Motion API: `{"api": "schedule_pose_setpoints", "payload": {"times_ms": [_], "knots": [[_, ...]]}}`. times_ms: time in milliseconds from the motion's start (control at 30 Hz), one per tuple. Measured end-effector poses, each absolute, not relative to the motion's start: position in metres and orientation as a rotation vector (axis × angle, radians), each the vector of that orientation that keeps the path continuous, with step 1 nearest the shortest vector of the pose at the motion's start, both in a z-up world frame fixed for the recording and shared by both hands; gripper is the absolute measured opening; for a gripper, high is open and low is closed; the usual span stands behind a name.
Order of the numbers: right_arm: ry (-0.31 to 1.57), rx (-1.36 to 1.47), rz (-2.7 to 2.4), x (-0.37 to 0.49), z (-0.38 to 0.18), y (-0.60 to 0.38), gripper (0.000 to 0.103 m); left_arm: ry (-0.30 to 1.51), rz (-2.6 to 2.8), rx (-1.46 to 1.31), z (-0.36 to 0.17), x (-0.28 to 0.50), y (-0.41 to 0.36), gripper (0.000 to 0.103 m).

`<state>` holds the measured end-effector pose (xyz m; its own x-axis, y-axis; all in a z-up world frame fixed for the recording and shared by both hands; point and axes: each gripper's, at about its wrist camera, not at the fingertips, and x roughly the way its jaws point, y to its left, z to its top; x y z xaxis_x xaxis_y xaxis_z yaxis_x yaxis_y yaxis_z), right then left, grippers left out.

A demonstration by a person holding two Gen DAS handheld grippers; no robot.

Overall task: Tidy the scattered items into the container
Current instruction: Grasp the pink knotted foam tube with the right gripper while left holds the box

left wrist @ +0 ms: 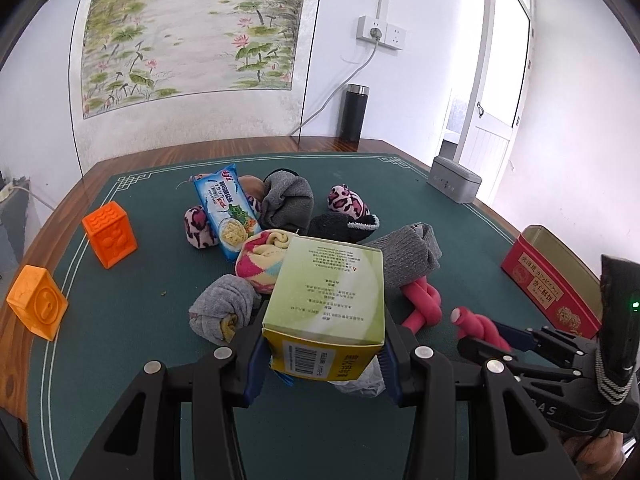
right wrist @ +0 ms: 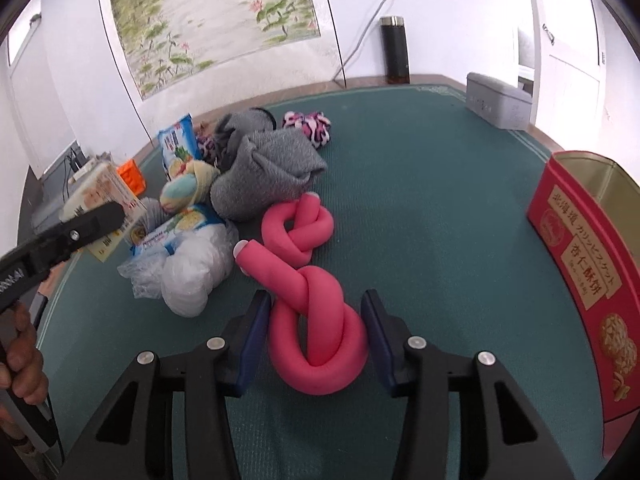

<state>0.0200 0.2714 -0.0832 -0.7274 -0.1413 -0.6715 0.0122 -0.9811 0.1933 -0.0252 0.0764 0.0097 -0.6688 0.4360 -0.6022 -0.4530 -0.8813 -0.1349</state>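
Note:
My left gripper [left wrist: 324, 340] is shut on a green and yellow carton [left wrist: 324, 284] and holds it above the green mat, over the pile of socks. In the right wrist view that carton [right wrist: 102, 190] shows at the far left. My right gripper [right wrist: 316, 312] straddles a pink foam knot [right wrist: 320, 360] lying on the mat, with both blue pads against its sides. A second pink foam knot [right wrist: 298, 228] lies just beyond it. The open red biscuit tin [right wrist: 580, 272] stands at the right edge; its inside is mostly hidden.
Rolled socks [left wrist: 288, 200], a blue cracker packet [left wrist: 228, 212] and a white plastic bag [right wrist: 196, 276] lie in a heap mid-mat. Two orange blocks [left wrist: 110, 234] stand at the left. A grey tin [left wrist: 454, 184] and a black flask [left wrist: 352, 114] stand at the back.

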Motion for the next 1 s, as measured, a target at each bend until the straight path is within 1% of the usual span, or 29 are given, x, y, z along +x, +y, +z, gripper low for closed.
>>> {"api": "schedule_pose_setpoints", "payload": {"times_ms": [533,767,1000], "knots": [[-0.262,1.022,-2.93,0.053,-0.069,0.286,0.051,0.055,2.492,-0.855,0.016,-0.009,0.095,0.048],[-0.305,0.972,-3.0,0.069,-0.062,0.307,0.051,0.061,2.459,-0.836,0.022,0.002,0.114,0.048],[-0.386,0.868,-3.16,0.099,-0.046,0.352,0.051,0.069,2.392,-0.836,0.025,0.014,0.145,0.048]]}}
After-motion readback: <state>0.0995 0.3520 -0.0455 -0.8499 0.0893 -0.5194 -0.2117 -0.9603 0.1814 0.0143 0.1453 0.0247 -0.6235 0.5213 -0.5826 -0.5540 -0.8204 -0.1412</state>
